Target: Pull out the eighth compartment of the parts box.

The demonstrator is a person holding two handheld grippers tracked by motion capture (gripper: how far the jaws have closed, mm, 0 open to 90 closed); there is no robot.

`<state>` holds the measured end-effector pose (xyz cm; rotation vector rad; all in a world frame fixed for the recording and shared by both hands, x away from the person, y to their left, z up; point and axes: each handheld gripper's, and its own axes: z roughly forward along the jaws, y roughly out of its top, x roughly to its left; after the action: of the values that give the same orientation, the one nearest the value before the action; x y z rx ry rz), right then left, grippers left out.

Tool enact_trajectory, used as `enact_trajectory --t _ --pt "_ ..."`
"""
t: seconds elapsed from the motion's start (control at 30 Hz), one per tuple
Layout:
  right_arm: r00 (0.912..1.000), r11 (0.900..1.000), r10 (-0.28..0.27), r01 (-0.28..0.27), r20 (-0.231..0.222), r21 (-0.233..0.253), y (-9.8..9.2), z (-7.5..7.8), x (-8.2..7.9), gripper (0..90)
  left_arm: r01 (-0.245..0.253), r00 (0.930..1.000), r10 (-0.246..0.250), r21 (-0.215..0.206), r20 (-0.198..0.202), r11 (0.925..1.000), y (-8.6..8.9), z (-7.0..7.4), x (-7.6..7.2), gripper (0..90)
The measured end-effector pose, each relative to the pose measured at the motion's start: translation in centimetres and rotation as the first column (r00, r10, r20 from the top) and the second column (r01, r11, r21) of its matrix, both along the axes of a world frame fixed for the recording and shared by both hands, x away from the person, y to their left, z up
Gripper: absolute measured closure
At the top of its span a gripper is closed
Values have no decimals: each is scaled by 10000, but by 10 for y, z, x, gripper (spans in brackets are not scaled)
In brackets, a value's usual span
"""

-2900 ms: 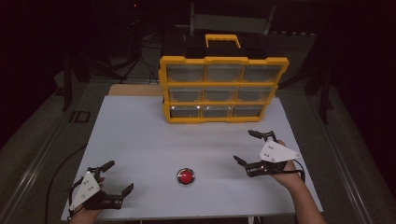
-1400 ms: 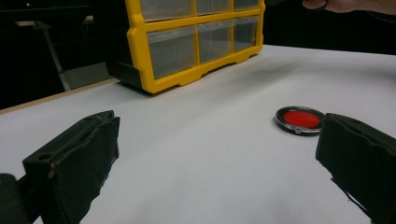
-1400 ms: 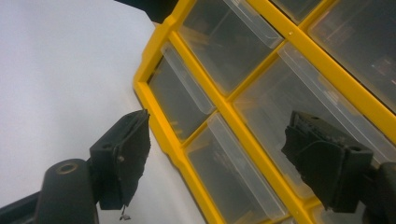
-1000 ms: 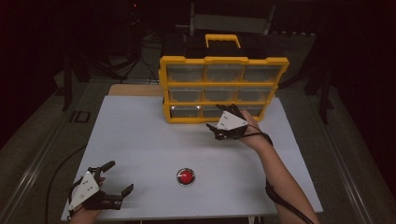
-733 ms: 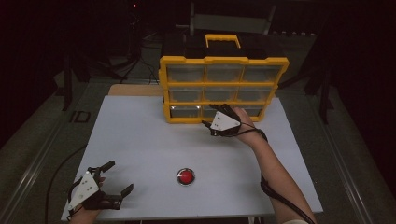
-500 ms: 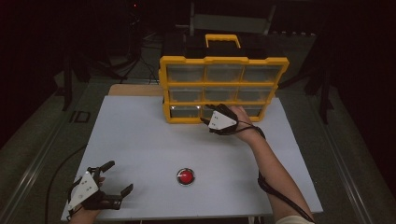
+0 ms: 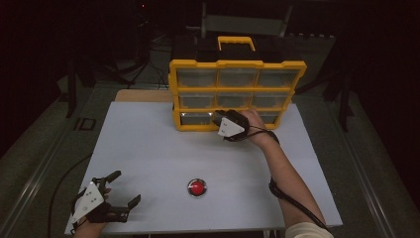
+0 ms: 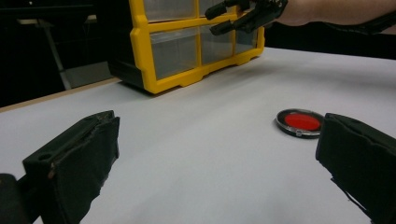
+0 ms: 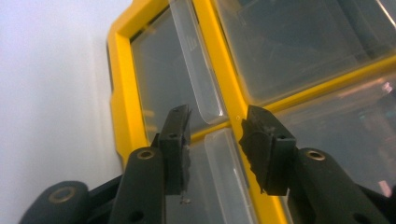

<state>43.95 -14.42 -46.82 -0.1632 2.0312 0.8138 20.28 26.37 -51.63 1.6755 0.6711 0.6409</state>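
my right gripper [image 7: 216,117], jaws partly open and holding nothing, sits at the bottom-row clear drawer [image 9: 173,79] of the yellow plastic drawer cabinet [image 7: 236,67] at the table's far edge, its drawer fronts facing me; round red button [image 7: 197,187] lies near my wide-open, empty left gripper [image 7: 119,191].

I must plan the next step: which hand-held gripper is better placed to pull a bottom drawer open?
Right. The right hand-held gripper is open at the organizer's bottom row; the left one rests far away.

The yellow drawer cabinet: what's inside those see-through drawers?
The yellow drawer cabinet has clear fronts, but they look hazy and reflective; no contents can be made out. The right gripper sits open around a drawer handle, and what lies behind it stays unclear.
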Motion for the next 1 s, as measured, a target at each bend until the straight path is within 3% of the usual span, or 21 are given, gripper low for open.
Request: enact_trajectory --t 0.23,0.47,0.6,0.63,0.77,1.0 --pt "9970 9953 70 6 774 -973 6 -4 3 667 0 10000 -1 -104 -56 9999 0 0 1 0" --pt "9938 9865 335 -160 1057 -1627 4 -7 5 691 11 10000 -11 -38 -44 10000 0 -1 1 0" --pt "9928 9878 417 -242 1122 -1537 2 -9 5 693 -17 10000 17 -44 -34 10000 0 -1 1 0" --pt "9899 9834 498 -253 1331 -1798 2 -10 4 696 -9 10000 9 -47 -40 10000 0 -1 1 0" --pt "9845 9777 602 -250 1647 -2083 2 -12 3 697 48 10000 -48 -7 -52 10000 -1 -1 1 0" --pt "9799 9671 817 -337 1822 -2521 1 -12 3 702 71 10000 -71 3 -52 10000 -1 0 0 0"
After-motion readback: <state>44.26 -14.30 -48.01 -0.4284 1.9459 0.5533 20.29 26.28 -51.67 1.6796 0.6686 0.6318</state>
